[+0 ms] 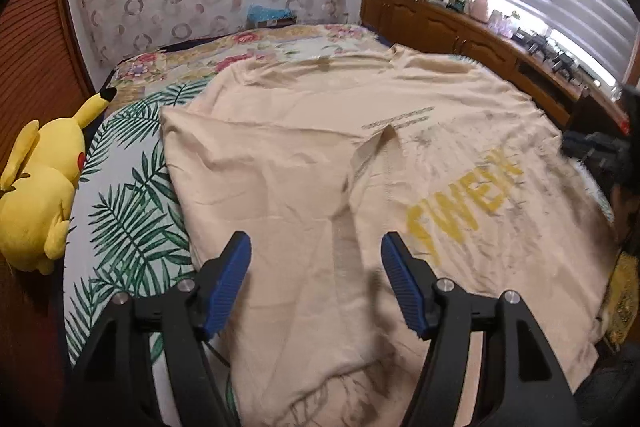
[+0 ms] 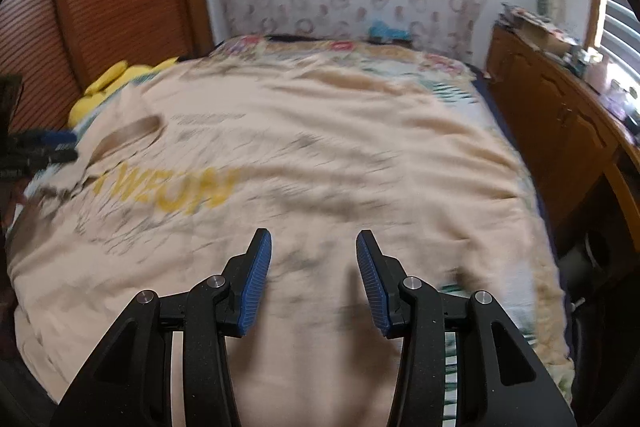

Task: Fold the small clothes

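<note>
Blue-padded fingers of our left gripper (image 1: 316, 283) fill the bottom of the left wrist view, spread apart with nothing pinched between them, hanging over the lower part of the beige T-shirt (image 1: 300, 147). That shirt lies across the middle of the frame on the leaf-print bedspread (image 1: 128, 227), its left sleeve already turned in so a flap edge runs up the centre beside the yellow lettering (image 1: 464, 203). A yellow plush toy (image 1: 40, 195) sits at the left edge, clear of the cloth. In the right wrist view, which is blurred, our right gripper (image 2: 314, 279) is at the bottom centre, also parted and empty, above the shirt's near hem area; the shirt spreads over most of the frame, and the left gripper shows as a dark shape at the far left. For the next fold we judge it best to pinch one layer stack at matching points on both sides, lift together, and lay it flat so the tucked sleeve does not slip out.
</note>
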`<state>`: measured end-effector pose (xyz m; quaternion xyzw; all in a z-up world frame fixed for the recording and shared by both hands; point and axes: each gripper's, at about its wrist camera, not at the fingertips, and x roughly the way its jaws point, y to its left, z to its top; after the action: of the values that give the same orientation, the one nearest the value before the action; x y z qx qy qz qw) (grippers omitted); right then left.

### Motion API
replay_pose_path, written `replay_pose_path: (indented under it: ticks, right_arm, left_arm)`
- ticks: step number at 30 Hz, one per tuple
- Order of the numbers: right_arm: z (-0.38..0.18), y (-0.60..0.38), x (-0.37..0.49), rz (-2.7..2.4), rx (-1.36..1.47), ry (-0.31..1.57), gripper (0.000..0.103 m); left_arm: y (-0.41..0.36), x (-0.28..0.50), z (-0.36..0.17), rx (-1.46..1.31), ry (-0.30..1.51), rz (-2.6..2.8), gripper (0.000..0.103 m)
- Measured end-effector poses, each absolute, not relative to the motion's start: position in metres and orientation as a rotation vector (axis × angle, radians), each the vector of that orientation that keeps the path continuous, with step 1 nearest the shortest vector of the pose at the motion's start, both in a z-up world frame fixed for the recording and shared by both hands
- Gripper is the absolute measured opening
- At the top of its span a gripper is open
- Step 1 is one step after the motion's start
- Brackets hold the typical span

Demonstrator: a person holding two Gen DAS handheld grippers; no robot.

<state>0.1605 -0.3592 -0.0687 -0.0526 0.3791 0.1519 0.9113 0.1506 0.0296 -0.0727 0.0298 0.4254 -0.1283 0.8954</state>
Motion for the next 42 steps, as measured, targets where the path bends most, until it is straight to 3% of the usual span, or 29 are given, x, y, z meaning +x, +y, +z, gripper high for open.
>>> replay_pose_path:
  ticks: [10,12,19,24,26,31,42]
  right_arm:
    - [-0.077,-0.467,0.201,0.113,-0.015,0.852,0.043]
    - [-0.08,-0.476,0.204,0.11,0.012,0.864,0.043]
    - [-0.093,-0.484,0.209,0.135,0.069,0.906,0.041]
    - [-0.092,-0.485,0.219,0.157,0.079,0.906,0.032]
    - [-0.091,-0.484,0.221,0.165,0.072,0.903,0.02]
    - [-0.086,-0.473,0.222,0.148,-0.023,0.876,0.004]
    - [-0.037,-0.427,0.219,0.247,-0.078,0.733,0.002]
  left_arm:
    - [0.028,0.161,-0.092,0.082,0.925,-0.226,0.075]
    - [0.026,0.161,-0.094,0.087,0.922,-0.228,0.081]
    - [0.023,0.163,-0.095,0.086,0.908,-0.219,0.085]
    - [0.024,0.163,-0.095,0.085,0.909,-0.219,0.086]
    - [0.024,0.164,-0.095,0.085,0.909,-0.214,0.088]
    - [0.026,0.166,-0.096,0.077,0.915,-0.193,0.093]
    - [0.028,0.164,-0.094,0.079,0.909,-0.198,0.093]
